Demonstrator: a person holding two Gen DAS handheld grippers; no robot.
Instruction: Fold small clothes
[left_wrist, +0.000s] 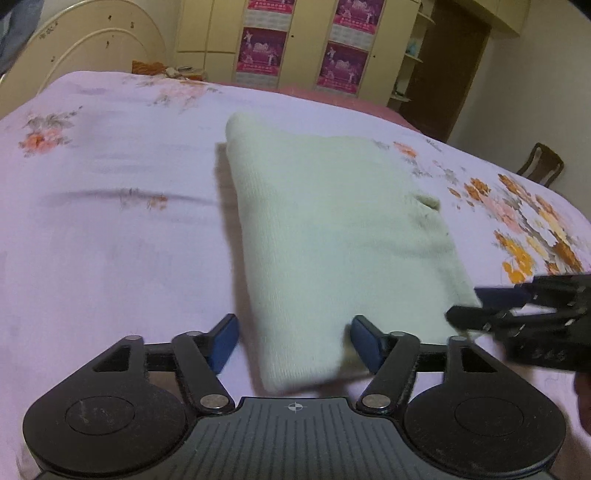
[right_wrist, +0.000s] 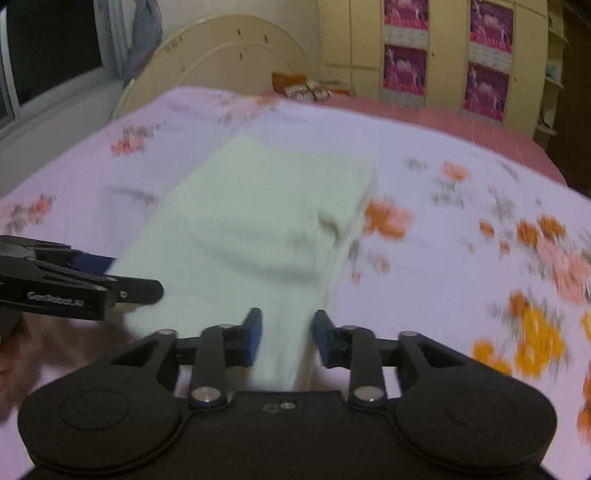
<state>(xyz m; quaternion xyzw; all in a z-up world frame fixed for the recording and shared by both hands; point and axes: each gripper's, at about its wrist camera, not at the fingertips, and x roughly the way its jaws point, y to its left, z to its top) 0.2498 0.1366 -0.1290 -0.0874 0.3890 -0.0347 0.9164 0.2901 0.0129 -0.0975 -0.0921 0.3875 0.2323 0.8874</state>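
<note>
I see the pale green knitted garment (left_wrist: 332, 236) lying folded into a compact rectangle on the floral lilac bedsheet (left_wrist: 110, 221). My left gripper (left_wrist: 293, 341) gapes wide around its near corner; my right gripper (right_wrist: 287, 338) stands part-open astride its edge, neither pinching. I judge the folding nearly done.

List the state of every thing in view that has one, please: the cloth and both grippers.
Pale green knitted garment: folded, lying flat on the floral lilac bedsheet.
Left gripper: open, garment's near corner between its blue pads, not pinched.
Right gripper: open, garment edge between its pads, not pinched.
</note>
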